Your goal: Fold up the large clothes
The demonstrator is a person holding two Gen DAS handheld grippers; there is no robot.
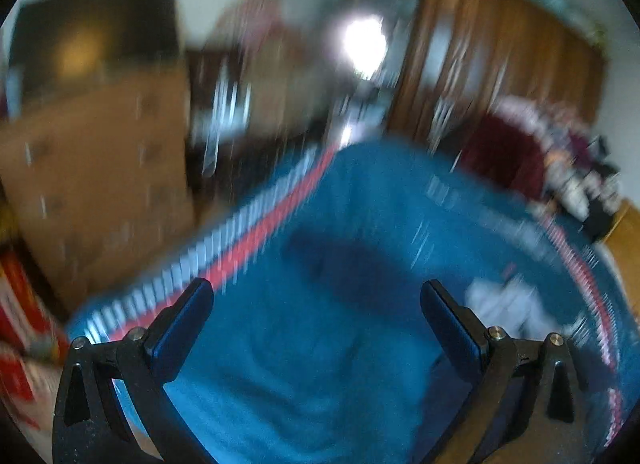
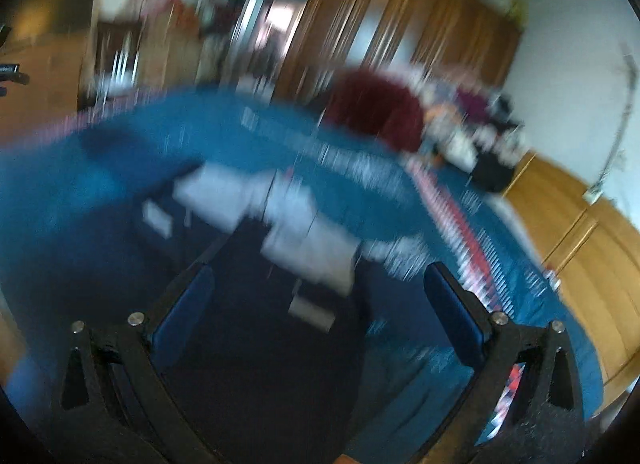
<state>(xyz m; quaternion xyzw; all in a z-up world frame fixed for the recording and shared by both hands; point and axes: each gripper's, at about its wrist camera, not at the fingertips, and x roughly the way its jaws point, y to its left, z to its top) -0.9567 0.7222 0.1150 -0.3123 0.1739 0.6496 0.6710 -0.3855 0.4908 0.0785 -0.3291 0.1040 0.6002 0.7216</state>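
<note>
Both frames blurred. Left gripper [image 1: 316,300] and right gripper [image 2: 318,286]: jaws apart, empty, above my dark garment [image 2: 264,324] on blue bedspread [image 1: 360,199].

Bed [image 1: 360,199]: covered by blue spread with red-and-white patterned border [image 1: 256,232]. Lying on it: dark navy garment [image 2: 248,344] with white parts [image 2: 296,240], beneath and ahead of the right jaws; dark red heap [image 2: 376,107], far ahead. Both views blurred.
</note>
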